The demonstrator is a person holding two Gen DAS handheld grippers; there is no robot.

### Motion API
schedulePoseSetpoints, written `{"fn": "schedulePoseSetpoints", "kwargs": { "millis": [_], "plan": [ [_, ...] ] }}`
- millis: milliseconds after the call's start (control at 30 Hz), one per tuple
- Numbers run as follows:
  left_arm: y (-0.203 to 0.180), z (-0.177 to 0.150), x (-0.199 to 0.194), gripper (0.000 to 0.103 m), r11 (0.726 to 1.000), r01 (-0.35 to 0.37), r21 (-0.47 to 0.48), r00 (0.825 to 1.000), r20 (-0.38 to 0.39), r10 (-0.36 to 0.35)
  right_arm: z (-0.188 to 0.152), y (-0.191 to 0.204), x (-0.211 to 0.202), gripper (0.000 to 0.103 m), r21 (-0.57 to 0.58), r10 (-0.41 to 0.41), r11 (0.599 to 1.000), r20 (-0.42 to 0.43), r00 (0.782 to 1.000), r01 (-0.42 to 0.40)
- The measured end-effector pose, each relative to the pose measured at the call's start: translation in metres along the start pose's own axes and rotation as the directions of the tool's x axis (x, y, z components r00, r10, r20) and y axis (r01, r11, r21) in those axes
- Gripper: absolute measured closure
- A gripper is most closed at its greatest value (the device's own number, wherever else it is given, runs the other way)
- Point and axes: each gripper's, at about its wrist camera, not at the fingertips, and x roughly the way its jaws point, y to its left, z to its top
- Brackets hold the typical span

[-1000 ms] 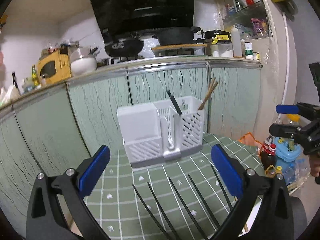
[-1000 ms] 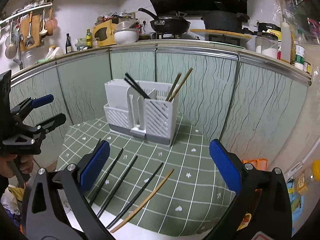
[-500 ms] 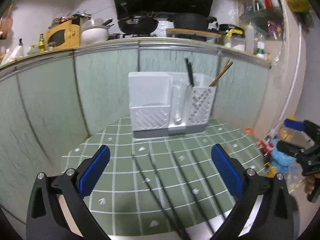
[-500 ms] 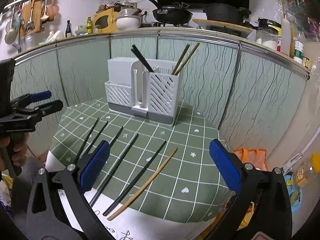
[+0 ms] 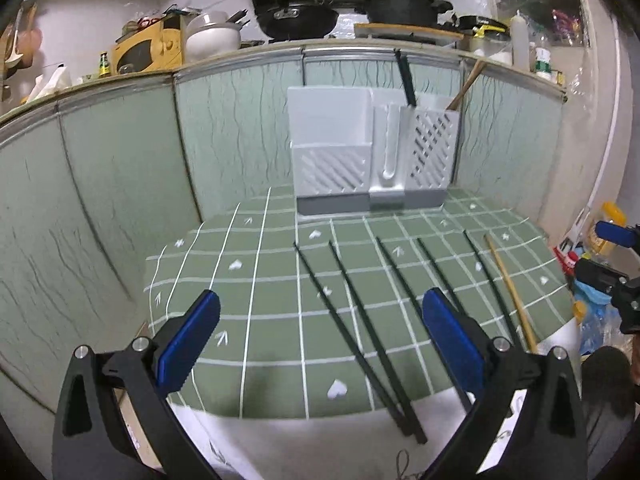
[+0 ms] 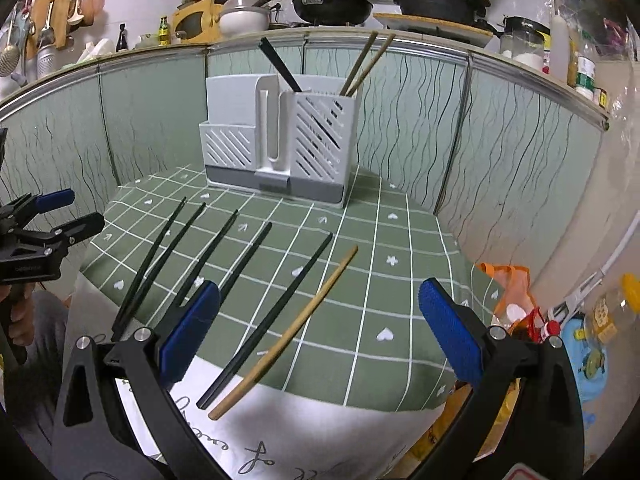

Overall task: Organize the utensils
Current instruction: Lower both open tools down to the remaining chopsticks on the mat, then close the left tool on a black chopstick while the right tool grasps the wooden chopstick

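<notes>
- The left gripper (image 5: 320,330) is held wide apart above the near edge of a green checked tablecloth (image 5: 272,280), with nothing between its blue pads (image 5: 188,338).
- Five black chopsticks (image 5: 344,320) and one wooden chopstick (image 5: 510,292) are laid side by side.
- A white utensil holder (image 5: 370,156) is set behind them.
- The right gripper (image 5: 612,256) is seen at the right edge.

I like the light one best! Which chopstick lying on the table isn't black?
The wooden chopstick, the tan one. It lies last in the row, on the right-hand end, beside five black chopsticks on the green tablecloth.
</notes>
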Motion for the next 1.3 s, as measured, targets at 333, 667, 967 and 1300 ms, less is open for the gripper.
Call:
{"fn": "schedulePoseSetpoints", "kwargs": {
  "millis": [333,667,967,1300],
  "plan": [
    [0.001,-0.036,0.015,0.004,0.996,-0.065,-0.057,0.995,-0.080,0.060,-0.023,0.005,0.003,0.008,0.032,-0.025,0.999,-0.034,0.999,0.026],
    [-0.010,-0.052,0.041,0.012,0.995,-0.095,-0.023,0.983,-0.157,0.090,-0.032,0.003,0.005,0.008,0.066,-0.020,0.998,-0.050,0.999,0.023],
    [-0.018,-0.053,0.053,0.033,0.995,-0.099,-0.006,0.978,-0.187,0.096,-0.039,0.004,0.013,0.008,0.084,-0.024,0.996,-0.080,0.997,0.030],
    [-0.013,-0.059,0.045,0.061,0.991,-0.133,0.008,0.981,-0.141,0.132,-0.049,0.002,0.029,0.008,0.128,-0.035,0.991,-0.122,0.992,0.050]
  ]
}}
